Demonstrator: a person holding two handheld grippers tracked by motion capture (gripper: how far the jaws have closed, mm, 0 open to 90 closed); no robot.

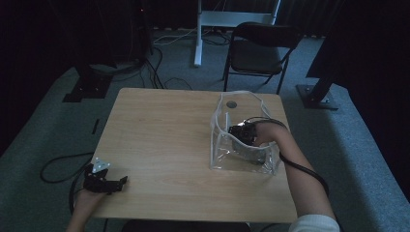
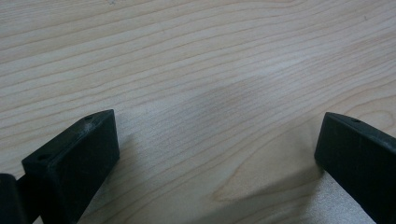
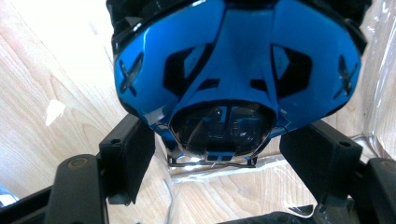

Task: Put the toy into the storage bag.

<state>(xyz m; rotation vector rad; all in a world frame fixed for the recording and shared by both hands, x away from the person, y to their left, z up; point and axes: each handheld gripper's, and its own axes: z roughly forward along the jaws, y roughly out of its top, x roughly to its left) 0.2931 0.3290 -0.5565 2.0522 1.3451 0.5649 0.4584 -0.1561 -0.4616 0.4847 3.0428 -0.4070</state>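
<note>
A glossy blue toy car (image 3: 233, 56) with black windows sits between the jaws of my right gripper (image 3: 217, 140), which press on both sides of its narrow end. In the high view, that right gripper (image 1: 243, 131) reaches inside a clear plastic bag (image 1: 221, 118) standing open on the right half of the wooden table (image 1: 164, 135). My left gripper (image 1: 121, 182) rests at the table's near left corner. Its jaws stand wide apart over bare wood, so the left gripper (image 2: 217, 140) is open with nothing between them.
A dark folding chair (image 1: 258, 53) stands beyond the table's far right edge, next to a white desk leg (image 1: 197, 38). Cables (image 1: 58, 166) loop on the carpet at the left. Black stand bases sit at the back left and right.
</note>
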